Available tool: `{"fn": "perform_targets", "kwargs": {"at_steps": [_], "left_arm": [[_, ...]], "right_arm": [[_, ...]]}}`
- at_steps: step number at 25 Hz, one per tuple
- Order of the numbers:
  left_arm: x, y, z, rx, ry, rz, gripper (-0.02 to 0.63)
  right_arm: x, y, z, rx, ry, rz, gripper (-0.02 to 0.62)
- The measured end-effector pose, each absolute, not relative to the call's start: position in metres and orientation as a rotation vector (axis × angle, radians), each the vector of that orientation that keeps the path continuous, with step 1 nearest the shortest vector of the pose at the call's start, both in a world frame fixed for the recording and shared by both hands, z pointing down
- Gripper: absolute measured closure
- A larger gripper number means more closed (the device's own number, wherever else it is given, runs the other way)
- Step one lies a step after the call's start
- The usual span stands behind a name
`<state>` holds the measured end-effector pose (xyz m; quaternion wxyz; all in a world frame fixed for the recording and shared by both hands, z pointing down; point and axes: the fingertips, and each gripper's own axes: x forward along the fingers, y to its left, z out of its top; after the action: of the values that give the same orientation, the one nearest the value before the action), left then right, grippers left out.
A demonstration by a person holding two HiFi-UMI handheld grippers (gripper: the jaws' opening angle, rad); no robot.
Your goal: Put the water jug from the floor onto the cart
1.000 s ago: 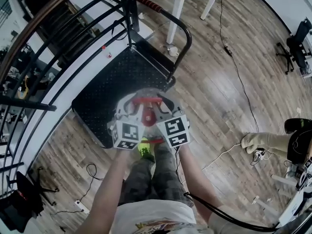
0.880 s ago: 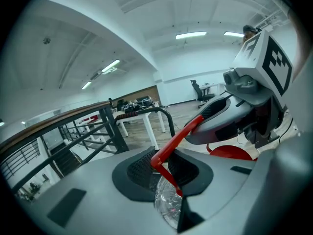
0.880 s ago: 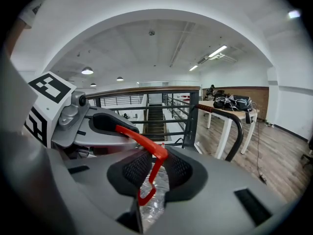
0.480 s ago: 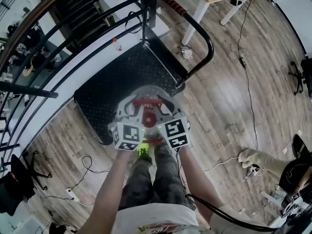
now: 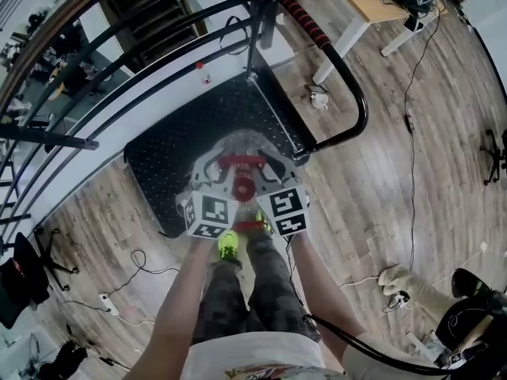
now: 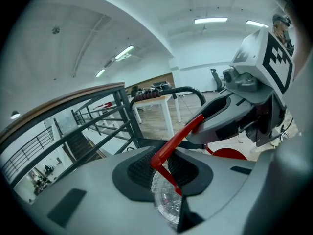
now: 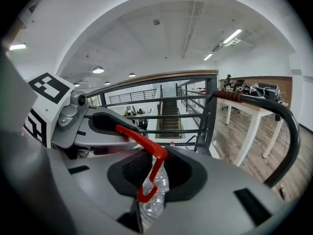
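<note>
While carrying, left hand-held gripper point(image 6: 164, 173): clamped on red handle point(image 6: 178, 138).
Right hand-held gripper point(image 7: 151, 173): likewise.
Water jug point(image 5: 240, 142): hanging beneath both, apparently over cart point(image 5: 178, 141).
Next: lower it, release.

Brown wood-plank floor point(image 5: 372, 188), sound, carries a low black platform cart point(image 5: 178, 145) with a studded deck and a black tubular push handle point(image 5: 360, 113) at its right end. A long black cable point(image 5: 410, 172) trails across the boards right of the cart. A white power strip point(image 5: 107, 302) lies on the floor at lower left. A small white object point(image 5: 319, 99), not identifiable, sits by a white leg of the light wooden desk point(image 5: 356, 6).
</note>
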<state>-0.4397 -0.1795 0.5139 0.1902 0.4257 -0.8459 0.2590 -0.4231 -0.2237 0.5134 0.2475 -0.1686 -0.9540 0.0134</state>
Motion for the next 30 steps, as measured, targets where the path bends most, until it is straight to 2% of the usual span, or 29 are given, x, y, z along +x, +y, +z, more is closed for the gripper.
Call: {"fn": "perform_targets", "kwargs": {"at_steps": [18,30], "left_arm": [[-0.524,-0.185,0.579,1.137,-2.325,0.689,0.523],[-0.564,-0.186,0.594,1.165,-2.335,0.67,0.523]], "right_arm": [[-0.509,-0.231,0.579,-0.51,-2.522,0.015,0.517],[-0.548,-0.232,0.593,-0.485,-2.565,0.025,0.517]]}}
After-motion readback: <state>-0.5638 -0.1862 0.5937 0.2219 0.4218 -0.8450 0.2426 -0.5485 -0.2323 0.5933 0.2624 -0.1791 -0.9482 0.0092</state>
